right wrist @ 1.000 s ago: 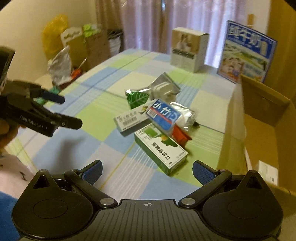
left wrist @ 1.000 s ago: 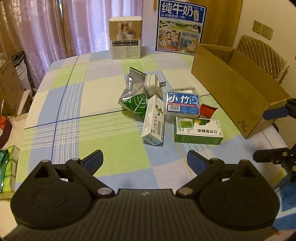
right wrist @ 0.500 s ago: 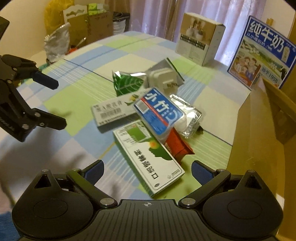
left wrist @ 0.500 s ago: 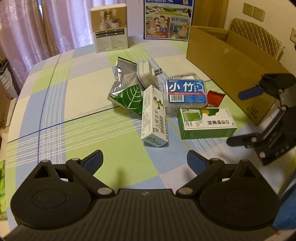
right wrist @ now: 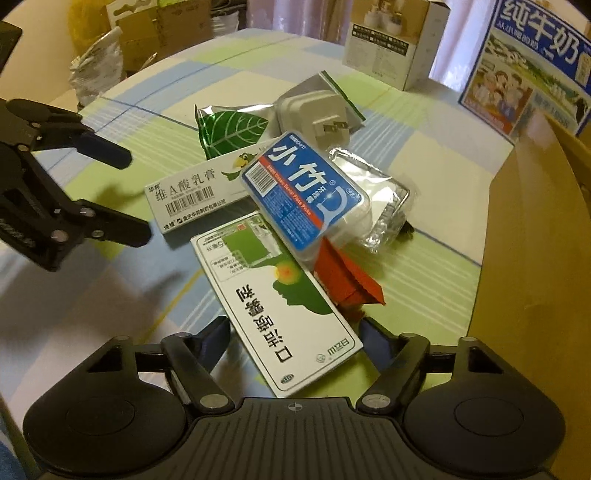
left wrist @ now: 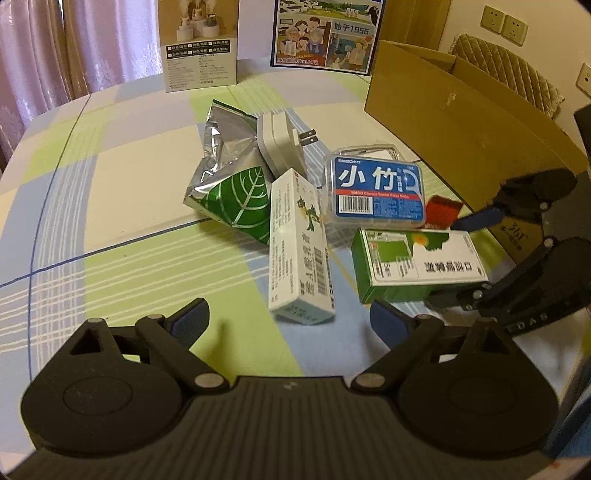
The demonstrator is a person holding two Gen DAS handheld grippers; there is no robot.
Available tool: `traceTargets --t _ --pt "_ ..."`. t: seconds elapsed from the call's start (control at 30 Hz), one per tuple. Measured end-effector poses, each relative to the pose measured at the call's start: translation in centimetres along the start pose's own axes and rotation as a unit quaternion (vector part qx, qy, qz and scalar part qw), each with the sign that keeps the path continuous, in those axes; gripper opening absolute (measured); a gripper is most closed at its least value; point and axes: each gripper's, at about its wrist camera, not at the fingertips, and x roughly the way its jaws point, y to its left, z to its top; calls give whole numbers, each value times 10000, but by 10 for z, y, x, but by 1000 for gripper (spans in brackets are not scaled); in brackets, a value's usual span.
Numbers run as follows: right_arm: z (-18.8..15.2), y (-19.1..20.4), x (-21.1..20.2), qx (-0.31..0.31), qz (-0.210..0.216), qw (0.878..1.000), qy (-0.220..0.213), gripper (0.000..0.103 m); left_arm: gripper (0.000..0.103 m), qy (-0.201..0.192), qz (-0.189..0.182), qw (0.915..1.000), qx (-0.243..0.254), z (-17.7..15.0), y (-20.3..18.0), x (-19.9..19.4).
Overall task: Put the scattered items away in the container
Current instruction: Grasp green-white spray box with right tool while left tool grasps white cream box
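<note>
Pink curtains hung behind a checked tablecloth [left wrist: 110, 177] of green, blue and cream squares, with a white product box [left wrist: 199, 44] and a milk poster [left wrist: 325, 33] standing along its far edge. The cardboard container [left wrist: 461, 122] sat open along the right edge of the surface, nothing from the pile yet seen inside it.

Over the last second both tools had closed in on the heap near the middle of the surface. The right gripper [right wrist: 295, 338] had dropped from a high, distant look to sit low over the green medicine box [right wrist: 280, 295], its fingers spread wide and bracketing the near end of the box without visibly touching it. The left gripper [left wrist: 288, 314] had also come nearer, fingers spread and empty, pointing at the white ointment box [left wrist: 299, 251], which lay just beside the green one.

The rest of the pile had not shifted: the blue floss case [right wrist: 303, 188] leaned on a clear blister pack [right wrist: 384, 206], a red sachet [right wrist: 347, 273] poked out beneath it, and the leaf-print foil pouch [left wrist: 229, 184] and grey plug adapter [left wrist: 280, 144] lay behind.

By the look of it, the approach was over and the first pick was at hand: the green box sat between the right fingers, so closing on it and carrying it to the container just to the right seemed the natural next step. The box's overlap with the red sachet might drag that along.
</note>
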Motion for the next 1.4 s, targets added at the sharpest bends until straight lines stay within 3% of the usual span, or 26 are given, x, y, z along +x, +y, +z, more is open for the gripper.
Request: traceTargets --t 0.13,0.23,0.5,0.57,0.77,1.07,1.2,1.4 --pt "0 4 -8 194 161 9995 194 60 89 22 -23 10000 16 5 -1 7" --pt "-2 5 -13 459 286 9982 244 57 82 89 -80 9999 -82 9 0 13" --pt "-5 7 -15 680 414 9966 196 57 42 261 -110 9993 -240 18 2 28" --pt "-5 7 -14 714 412 9964 184 57 37 320 -101 9991 -253 18 1 28" --pt "-4 11 -7 767 399 9960 235 58 37 503 60 9987 57 2 -7 8" --pt "-9 35 -16 685 701 9943 411 53 39 815 117 9961 319 -43 -16 -33" --pt "-11 39 -15 788 524 9950 303 55 48 667 376 9963 389 -44 -17 -37" --pt "-18 33 -14 1113 377 9931 42 58 52 290 713 9899 1187 -37 -40 -33"
